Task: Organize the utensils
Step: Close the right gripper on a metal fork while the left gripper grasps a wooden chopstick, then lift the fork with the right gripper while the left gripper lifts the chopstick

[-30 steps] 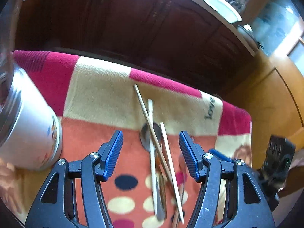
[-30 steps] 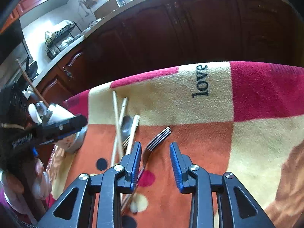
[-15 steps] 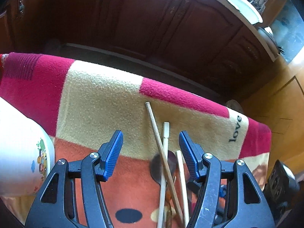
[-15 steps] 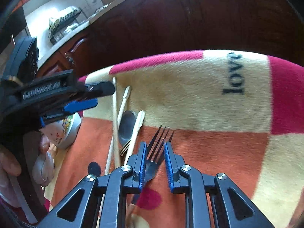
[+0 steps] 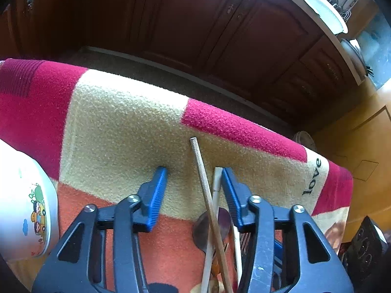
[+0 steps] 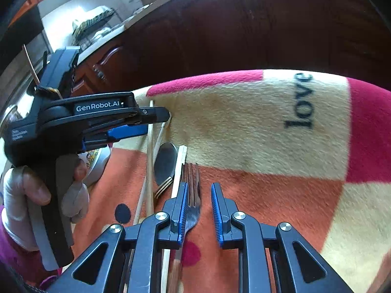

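Observation:
On the patterned blanket (image 5: 122, 134) lies a bundle of utensils. My left gripper (image 5: 193, 171) points down over their far ends, jaws closing. A wooden chopstick (image 5: 202, 175) lies between the pads, and a white chopstick (image 5: 216, 185) rests against the right pad. The left pad stands apart from both. A dark spoon bowl (image 5: 201, 227) shows below. My right gripper (image 6: 199, 185) straddles a steel fork (image 6: 193, 195). The fork lies along the left pad, with bare cloth between it and the right pad. The left gripper (image 6: 158, 123) shows from the side beside the wooden chopstick (image 6: 150, 158).
A white cup (image 5: 27, 219) with a cartoon print lies at the blanket's left. Another fork's gold tines (image 6: 162, 188) and the spoon (image 6: 166, 163) lie left of the right gripper. Dark wooden cabinets (image 5: 195, 24) stand beyond the blanket's far edge. A gloved hand (image 6: 36, 195) holds the left gripper.
The left gripper moved forward to the chopsticks' far ends and its jaws narrowed. The right gripper's jaws narrowed around the fork, which turned from slanted to straight along the left pad.

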The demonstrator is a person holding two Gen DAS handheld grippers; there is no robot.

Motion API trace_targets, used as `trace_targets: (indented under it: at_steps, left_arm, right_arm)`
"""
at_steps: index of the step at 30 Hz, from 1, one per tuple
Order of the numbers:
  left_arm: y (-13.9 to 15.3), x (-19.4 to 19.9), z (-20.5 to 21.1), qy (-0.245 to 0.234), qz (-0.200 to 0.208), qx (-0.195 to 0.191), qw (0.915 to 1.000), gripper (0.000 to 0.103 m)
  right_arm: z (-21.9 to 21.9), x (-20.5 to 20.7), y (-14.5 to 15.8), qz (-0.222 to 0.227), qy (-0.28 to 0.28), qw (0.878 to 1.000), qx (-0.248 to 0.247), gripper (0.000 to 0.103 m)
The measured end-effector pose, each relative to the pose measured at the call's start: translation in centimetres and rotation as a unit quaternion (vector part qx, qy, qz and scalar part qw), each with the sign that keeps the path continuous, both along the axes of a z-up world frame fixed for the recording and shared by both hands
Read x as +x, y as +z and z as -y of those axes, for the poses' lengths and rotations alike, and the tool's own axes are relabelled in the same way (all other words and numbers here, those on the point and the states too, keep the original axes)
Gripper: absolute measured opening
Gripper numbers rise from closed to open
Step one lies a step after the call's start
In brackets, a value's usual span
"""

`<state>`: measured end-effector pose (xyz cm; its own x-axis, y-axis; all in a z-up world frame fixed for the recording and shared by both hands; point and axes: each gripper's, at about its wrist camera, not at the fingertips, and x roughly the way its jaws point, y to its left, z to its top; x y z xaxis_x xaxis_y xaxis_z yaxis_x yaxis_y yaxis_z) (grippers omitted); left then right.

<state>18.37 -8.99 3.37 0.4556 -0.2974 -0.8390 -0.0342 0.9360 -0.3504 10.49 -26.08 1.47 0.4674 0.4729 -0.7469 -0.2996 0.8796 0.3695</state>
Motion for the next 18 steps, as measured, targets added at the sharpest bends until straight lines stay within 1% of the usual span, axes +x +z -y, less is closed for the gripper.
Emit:
trace_targets:
  at_steps: [2,4,5,6,7,10,11,12,17,18]
  left_arm:
    - [0.1,0.1,0.1,-0.002,0.001,-0.003,1.0000,0.037]
    - [0.2,0.2,0.0,-0.006,0.002,-0.008,1.0000,0.025]
    - [0.3,0.2,-0.1,-0.007,0.004,-0.011,0.9999,0.021]
    - [0.3,0.1,-0.1,-0.008,0.005,-0.012,0.9999,0.012]
    - [0.5,0.1,-0.1,-0.010,0.008,-0.015,0.9998,0.009]
    - [1.0,-0.5,-0.2,-0.020,0.010,-0.025,0.9994,0.008]
    - [1.2,-0.9,-0.2,-0.023,0.011,-0.029,0.9993,0.008]
    - [1.4,-1.0,-0.4,-0.024,0.013,-0.031,0.9991,0.008]
    - [3.9,-3.5,-0.1,-0.044,0.032,-0.052,0.9972,0.007]
    - [4.3,-4.1,-0.7,-0.050,0.034,-0.057,0.9965,0.006]
  right_arm:
    - [-0.8,0.8,-0.5,-0.004,0.018,1.000,-0.001,0.018]
    - [-1.3,1.5,-1.0,-0.007,0.030,0.999,0.006,0.018]
    - [-1.3,1.7,-1.1,-0.005,0.033,0.999,0.014,0.018]
    - [-1.2,2.0,-1.2,-0.009,0.034,0.999,0.021,0.018]
    - [-1.0,2.1,-1.2,-0.012,0.031,0.999,0.028,0.017]
    - [0.0,1.6,-0.9,-0.007,0.017,0.999,0.034,0.006]
    - [0.5,1.3,-0.6,-0.003,0.008,0.999,0.035,0.006]
    - [1.0,0.9,-0.3,-0.001,0.001,0.999,0.037,0.003]
    - [3.4,-1.8,2.2,0.026,-0.032,0.998,0.049,0.002]
    - [3.7,-2.3,2.6,0.032,-0.037,0.997,0.054,0.002]
